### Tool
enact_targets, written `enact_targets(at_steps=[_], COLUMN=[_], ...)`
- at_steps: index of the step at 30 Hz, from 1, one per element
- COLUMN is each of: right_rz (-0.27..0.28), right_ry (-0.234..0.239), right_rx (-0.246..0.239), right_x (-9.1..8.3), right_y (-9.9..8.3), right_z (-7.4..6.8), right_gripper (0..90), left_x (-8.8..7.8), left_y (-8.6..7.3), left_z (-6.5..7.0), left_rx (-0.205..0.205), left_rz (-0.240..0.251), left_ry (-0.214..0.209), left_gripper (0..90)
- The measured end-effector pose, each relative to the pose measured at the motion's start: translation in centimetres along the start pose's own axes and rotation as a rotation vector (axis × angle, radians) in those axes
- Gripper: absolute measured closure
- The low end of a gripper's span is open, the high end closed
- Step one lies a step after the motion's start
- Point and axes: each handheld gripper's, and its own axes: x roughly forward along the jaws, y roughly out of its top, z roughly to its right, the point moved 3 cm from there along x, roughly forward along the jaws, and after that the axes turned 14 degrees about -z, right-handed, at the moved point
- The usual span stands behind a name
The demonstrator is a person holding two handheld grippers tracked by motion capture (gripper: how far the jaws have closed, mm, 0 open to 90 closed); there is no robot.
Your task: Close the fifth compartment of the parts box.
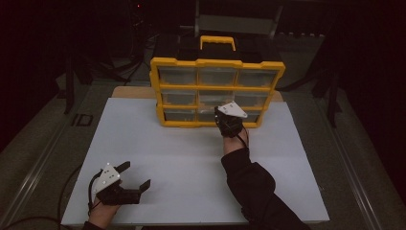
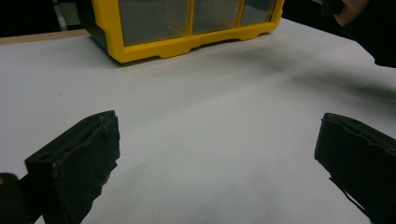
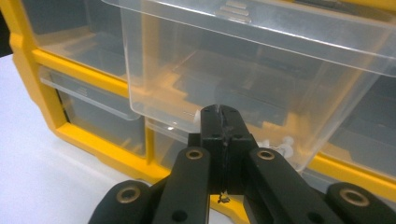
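Observation:
A yellow organizer (image 1: 218,63) with clear drawers stands upright at the back of the white board. My right gripper (image 1: 219,111) is up against its middle column, low on the front. In the right gripper view a clear drawer (image 3: 233,70) sticks out of the yellow frame (image 3: 84,135). The right gripper (image 3: 219,114) is shut with its tips against that drawer's lower front; whether they pinch a lip I cannot tell. Small white pieces (image 3: 280,145) lie inside the drawer. My left gripper (image 1: 135,175) rests open at the near left, with nothing between its jaws (image 2: 217,154).
The white board (image 1: 191,158) covers most of the table. The organizer (image 2: 154,46) has a black and yellow carry handle (image 1: 218,42) on top. A dark sleeve (image 1: 253,187) reaches across the near right. The surroundings are dark, with metal rails along both sides.

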Motion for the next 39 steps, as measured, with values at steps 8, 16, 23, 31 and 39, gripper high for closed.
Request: enact_targets(at_steps=[8, 16, 23, 31, 39], right_rz=[-0.005, -0.011, -0.016, -0.018, -0.024], right_ry=[-0.013, -0.018, -0.021, -0.022, -0.032], right_rx=[-0.002, -0.003, 0.005, 0.012, 0.007], right_x=[0.6, 1.1, 1.6, 1.9, 2.3], right_y=[0.5, 0.8, 0.8, 1.0, 1.1], right_z=[0.3, 0.3, 0.6, 0.9, 1.0], right_gripper=[89.6, 89.6, 89.6, 89.6, 89.6], left_x=[0.0, 0.0, 0.0, 0.0, 0.0], left_y=[0.0, 0.0, 0.0, 0.0, -0.1], left_z=[0.0, 0.0, 0.0, 0.0, -0.1], left_rx=[0.003, 0.003, 0.002, 0.002, 0.001], left_rz=[-0.001, -0.001, -0.002, -0.002, -0.002], left_ry=[0.001, 0.002, 0.002, 0.003, 0.004], left_gripper=[0.0, 0.0, 0.0, 0.0, 0.0])
